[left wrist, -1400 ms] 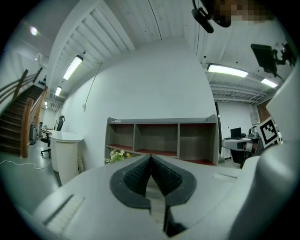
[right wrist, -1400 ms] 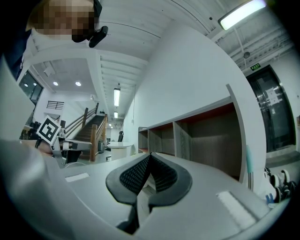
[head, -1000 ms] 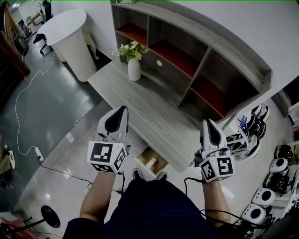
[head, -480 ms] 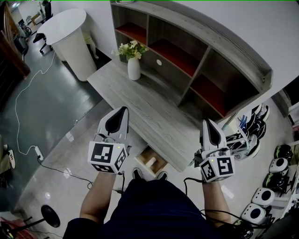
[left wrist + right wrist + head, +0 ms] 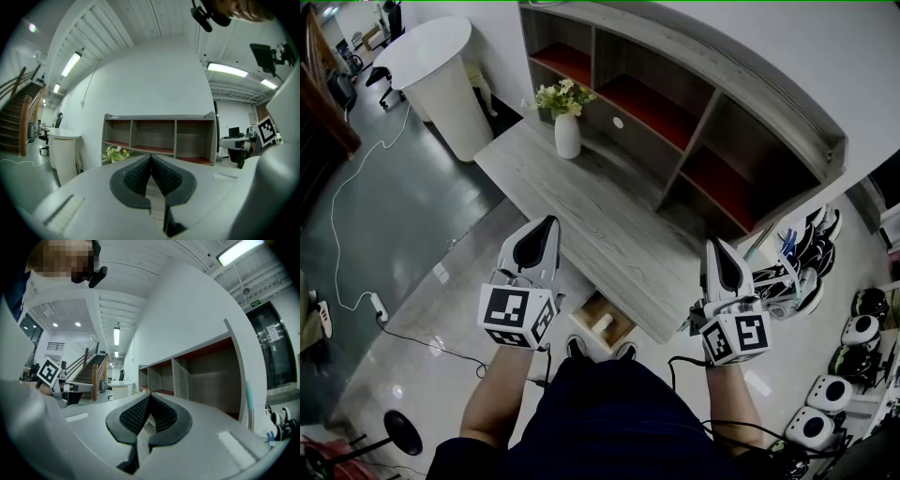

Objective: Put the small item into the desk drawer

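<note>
Hardly anything has moved since a second ago: both claws hang where they were, and only the camera has tipped a touch. The small item (image 5: 605,324), pale and roll-shaped, lies in the open drawer (image 5: 587,311), which sticks out under the desk's (image 5: 581,202) front edge, between the two claws. The left gripper (image 5: 550,219) is closed tight on nothing, its tip over the middle of that front edge. The right gripper (image 5: 713,243) is also closed and empty, by the desk's right-hand corner. A white vase (image 5: 567,136) of flowers stands near the far left corner. A shelf unit (image 5: 703,122) with red boards rises along the desk's back edge. Beyond the left end is a round white table (image 5: 441,75), and shoes (image 5: 797,272) lie on the floor to the right.
</note>
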{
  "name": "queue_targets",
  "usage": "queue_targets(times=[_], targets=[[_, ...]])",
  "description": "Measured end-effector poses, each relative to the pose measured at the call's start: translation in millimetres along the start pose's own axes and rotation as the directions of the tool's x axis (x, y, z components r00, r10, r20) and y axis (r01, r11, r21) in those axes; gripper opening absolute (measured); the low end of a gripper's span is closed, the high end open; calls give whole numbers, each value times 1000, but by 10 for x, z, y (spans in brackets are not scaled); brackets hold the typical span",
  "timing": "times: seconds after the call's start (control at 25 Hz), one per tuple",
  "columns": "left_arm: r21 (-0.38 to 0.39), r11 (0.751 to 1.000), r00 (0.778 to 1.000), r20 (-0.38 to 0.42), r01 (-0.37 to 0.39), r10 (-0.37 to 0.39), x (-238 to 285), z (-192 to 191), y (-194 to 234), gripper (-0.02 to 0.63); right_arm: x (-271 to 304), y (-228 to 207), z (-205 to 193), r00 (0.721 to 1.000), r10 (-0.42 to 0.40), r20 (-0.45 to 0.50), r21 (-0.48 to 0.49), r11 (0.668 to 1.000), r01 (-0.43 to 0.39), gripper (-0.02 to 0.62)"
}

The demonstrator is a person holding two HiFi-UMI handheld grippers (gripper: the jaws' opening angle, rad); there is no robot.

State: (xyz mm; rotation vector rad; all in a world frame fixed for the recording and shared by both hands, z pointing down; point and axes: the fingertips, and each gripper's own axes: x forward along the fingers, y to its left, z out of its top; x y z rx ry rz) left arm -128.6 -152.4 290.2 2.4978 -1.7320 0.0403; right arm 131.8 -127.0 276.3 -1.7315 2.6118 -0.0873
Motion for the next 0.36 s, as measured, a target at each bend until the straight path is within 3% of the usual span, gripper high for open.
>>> queue_targets(times=[0.36], targets=[[1,1000,1000,-12,5,-5,20,-54,-95,5,-20,-72,-47,1000,6,7,12,1000,-7,6]])
